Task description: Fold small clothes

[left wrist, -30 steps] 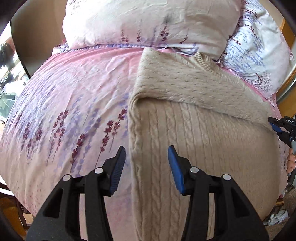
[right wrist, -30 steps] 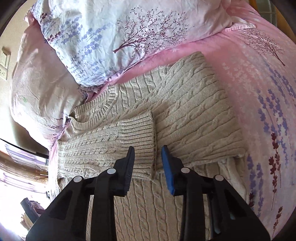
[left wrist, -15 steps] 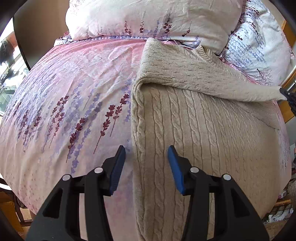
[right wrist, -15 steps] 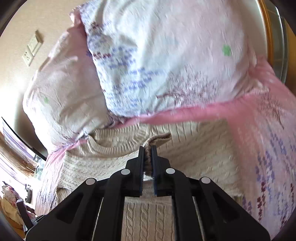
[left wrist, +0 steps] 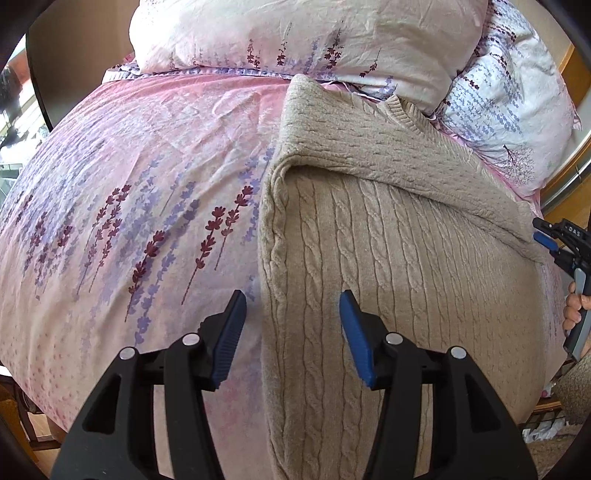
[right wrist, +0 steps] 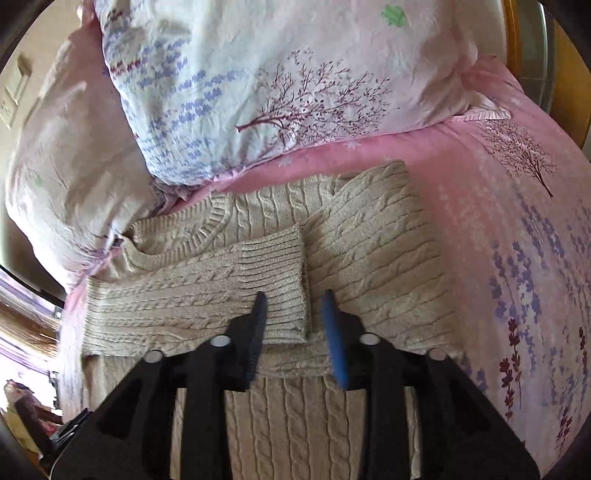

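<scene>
A beige cable-knit sweater (left wrist: 399, 266) lies on a pink flowered bedspread (left wrist: 147, 177), its sleeves folded across the chest. In the right wrist view a ribbed cuff (right wrist: 275, 269) rests flat on the sweater (right wrist: 373, 258). My right gripper (right wrist: 293, 325) hovers just over that cuff with its jaws opening; the cuff edge lies below the gap, and the pads are not pressing it. My left gripper (left wrist: 291, 325) straddles the sweater's left folded edge, jaws opening, nothing pinched. The right gripper (left wrist: 554, 243) also shows at the left wrist view's far right edge, with a hand on it.
Two flowered pillows (left wrist: 314, 33) (right wrist: 280, 81) lean at the head of the bed, touching the sweater's collar. A wooden bed frame (right wrist: 569, 74) runs along the right. The bedspread (right wrist: 517, 206) spreads out on both sides of the sweater.
The right gripper shut on the sleeve cuff and lifted it half a second ago. Now its jaws have parted and the cuff lies flat on the sweater. The left gripper stayed put.
</scene>
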Available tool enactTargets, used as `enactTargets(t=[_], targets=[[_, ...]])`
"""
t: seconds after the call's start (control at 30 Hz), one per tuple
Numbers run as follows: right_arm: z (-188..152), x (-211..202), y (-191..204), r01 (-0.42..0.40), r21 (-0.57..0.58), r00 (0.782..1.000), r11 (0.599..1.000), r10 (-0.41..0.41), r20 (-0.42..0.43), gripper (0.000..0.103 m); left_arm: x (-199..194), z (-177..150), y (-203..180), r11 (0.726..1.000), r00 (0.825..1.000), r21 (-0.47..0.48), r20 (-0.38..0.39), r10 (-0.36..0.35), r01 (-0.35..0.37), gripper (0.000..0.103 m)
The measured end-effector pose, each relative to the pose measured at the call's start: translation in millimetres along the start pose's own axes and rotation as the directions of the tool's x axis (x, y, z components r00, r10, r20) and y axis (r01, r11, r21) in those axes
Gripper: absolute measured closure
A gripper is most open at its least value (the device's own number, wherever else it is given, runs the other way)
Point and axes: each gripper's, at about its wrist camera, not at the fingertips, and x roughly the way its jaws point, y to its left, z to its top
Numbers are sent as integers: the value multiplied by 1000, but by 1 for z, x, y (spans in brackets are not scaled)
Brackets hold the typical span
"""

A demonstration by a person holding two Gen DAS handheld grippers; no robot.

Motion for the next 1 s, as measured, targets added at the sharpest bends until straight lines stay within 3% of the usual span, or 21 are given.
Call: enactTargets(t=[0.07, 0.3, 0.43, 0.57, 0.73, 1.0], targets=[[-5, -17, -17, -42, 29, 999, 999, 42, -3, 40, -2, 1, 7, 998, 999, -39, -8, -47, 47, 51], [-39, -50, -92, -70, 218, 993, 973, 89, -76, 40, -4, -3, 21, 973, 979, -121, -34, -202, 197, 54], [-60, -50, -101, -75, 240, 989, 968, 103, -110, 44, -5, -9, 18, 967, 971, -113, -54, -234, 227, 57], [-79, -55, -106, -135, 255, 976, 957, 173, -133, 50, -6, -18, 15, 957, 961, -128, -60, -270, 261, 60], [-97, -55, -107, -229, 294, 943, 928, 286, -168, 57, -8, -30, 18, 933, 943, -173, -51, -329, 316, 61], [-127, -57, -100, -342, 324, 870, 882, 428, -246, 62, -15, -51, 24, 862, 883, -234, -36, -469, 449, 72]])
